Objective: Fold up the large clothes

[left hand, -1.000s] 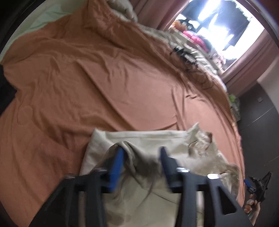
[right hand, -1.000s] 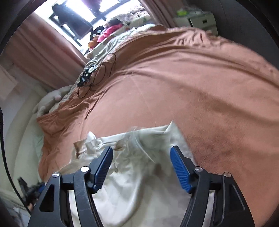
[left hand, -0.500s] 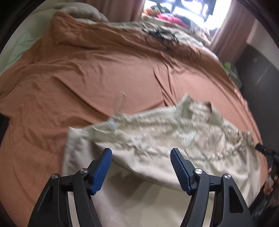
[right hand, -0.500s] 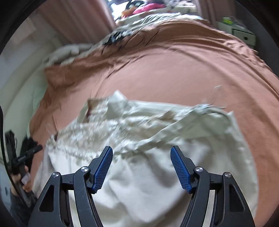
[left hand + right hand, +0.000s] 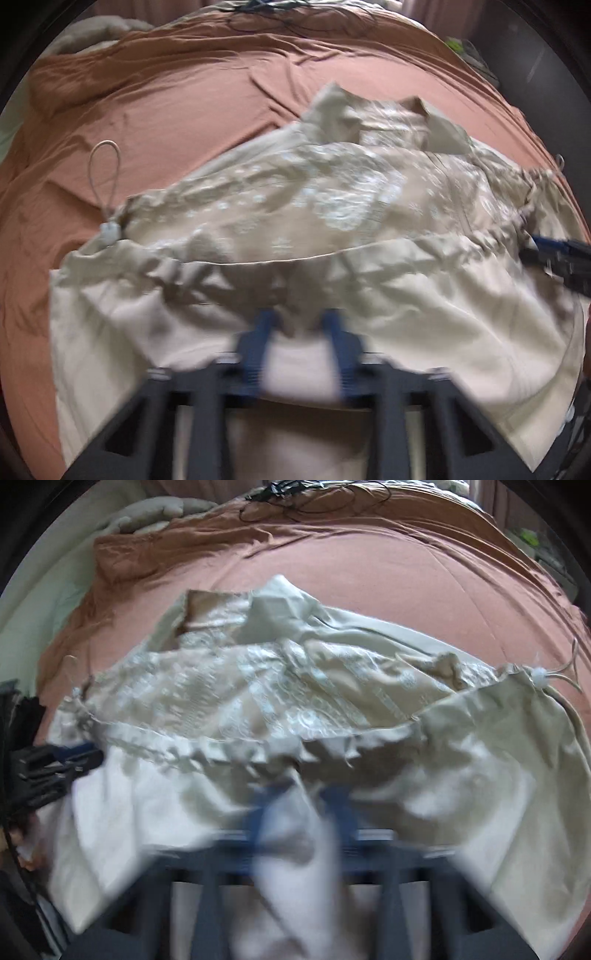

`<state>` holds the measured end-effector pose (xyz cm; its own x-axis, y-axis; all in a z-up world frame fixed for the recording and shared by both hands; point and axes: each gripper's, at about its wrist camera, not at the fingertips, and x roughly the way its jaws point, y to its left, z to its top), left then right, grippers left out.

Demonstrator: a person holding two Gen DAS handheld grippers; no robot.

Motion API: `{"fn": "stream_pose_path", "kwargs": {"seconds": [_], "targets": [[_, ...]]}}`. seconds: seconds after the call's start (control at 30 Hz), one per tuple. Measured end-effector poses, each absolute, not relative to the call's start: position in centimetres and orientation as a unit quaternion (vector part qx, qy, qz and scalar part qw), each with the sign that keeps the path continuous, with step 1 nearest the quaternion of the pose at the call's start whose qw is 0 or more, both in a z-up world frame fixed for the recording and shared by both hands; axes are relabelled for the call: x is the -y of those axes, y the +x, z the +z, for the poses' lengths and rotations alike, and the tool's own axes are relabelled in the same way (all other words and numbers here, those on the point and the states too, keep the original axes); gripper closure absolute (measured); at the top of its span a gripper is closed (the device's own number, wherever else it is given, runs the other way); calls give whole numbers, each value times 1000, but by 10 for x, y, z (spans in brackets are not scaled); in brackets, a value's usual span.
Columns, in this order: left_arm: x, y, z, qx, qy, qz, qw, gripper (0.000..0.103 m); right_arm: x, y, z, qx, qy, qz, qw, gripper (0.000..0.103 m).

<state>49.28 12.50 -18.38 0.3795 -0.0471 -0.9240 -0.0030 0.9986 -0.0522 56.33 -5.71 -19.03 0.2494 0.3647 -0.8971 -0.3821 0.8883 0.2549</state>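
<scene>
Both claws, left (image 5: 300,328) and right (image 5: 295,805), are pinched onto the near edge of the jacket (image 5: 332,206) lying spread on the bed (image 5: 166,96), so next I'd guess carry that edge over toward the collar.

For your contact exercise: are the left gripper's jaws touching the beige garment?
Touching: the left wrist view shows the left gripper with jaws closed around a fold of the beige garment.
</scene>
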Motion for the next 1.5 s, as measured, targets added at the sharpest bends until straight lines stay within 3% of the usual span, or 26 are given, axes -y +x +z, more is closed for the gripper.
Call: {"fn": "stream_pose_path", "kwargs": {"seconds": [0.33, 0.53, 0.57, 0.63, 0.7, 0.77, 1.0, 1.2, 1.5], "targets": [[-113, 482, -108, -471, -22, -28, 881, 103, 74, 550, -110, -464, 23, 253, 848, 100], [-126, 501, -108, -490, -50, -10, 870, 103, 67, 572, -114, -465, 27, 237, 853, 100], [-128, 503, -111, -494, -54, -6, 867, 100, 63, 576, -120, -469, 23, 233, 852, 100], [-136, 501, -117, -503, -69, -1, 861, 85, 59, 582, -132, -477, 22, 226, 849, 100], [-146, 493, -123, -505, -82, 3, 859, 55, 55, 590, -149, -492, 20, 218, 843, 100], [-157, 482, -130, -504, -88, 15, 859, 48, 52, 595, -166, -504, 14, 206, 838, 100], [-202, 460, -162, -537, -85, 68, 836, 48, 45, 599, -197, -541, -7, 176, 823, 99], [-225, 468, -178, -549, -108, 74, 825, 48, 51, 587, -174, -541, 10, 182, 821, 71], [-225, 512, -188, -556, -62, 103, 822, 48, 70, 533, -138, -522, 48, 211, 825, 70]]}}
